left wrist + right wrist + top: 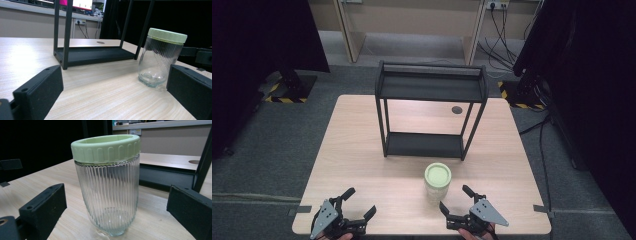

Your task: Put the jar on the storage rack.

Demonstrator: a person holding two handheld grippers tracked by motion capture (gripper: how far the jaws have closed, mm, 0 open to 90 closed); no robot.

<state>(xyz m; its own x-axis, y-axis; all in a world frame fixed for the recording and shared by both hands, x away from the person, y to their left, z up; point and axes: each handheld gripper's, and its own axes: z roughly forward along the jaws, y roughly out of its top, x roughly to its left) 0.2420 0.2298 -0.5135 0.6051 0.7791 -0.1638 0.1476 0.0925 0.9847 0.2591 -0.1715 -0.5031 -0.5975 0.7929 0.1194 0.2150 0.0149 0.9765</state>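
**On the near edge, two open grippers flank a jar**

At the worktop's [362, 150] near edge, the left gripper [354, 206] and the right gripper [456, 198] rest low over the wood, each with its jaws spread wide and nothing between them. A hand backs each one at the bottom of the high view. The right gripper sits just beside the jar [437, 182], and in the right gripper view the jar [107, 185] stands squarely between the two jaws, apart from both; that line-up suggests this gripper is set to close on the ribbed glass body below the lid. The left gripper is farther off to the side, and its own view has the jar [161, 58] off toward its right jaw, so it seems to be waiting rather than reaching.

The jar stands upright on the worktop, in front of the rack and a little right of centre. It is clear ribbed glass, looks empty, and carries a pale green lid [106, 147] that sits level and seems screwed on. Standing upright with free wood around it, it leaves room for jaws on either side.

Beyond it, a black two-tier rack [429, 110] stands mid-worktop, both shelves bare. Its open front faces the jar, a likely place to set it, judging by the layout. Behind the rack there is a round cable hole [456, 109] in the wood
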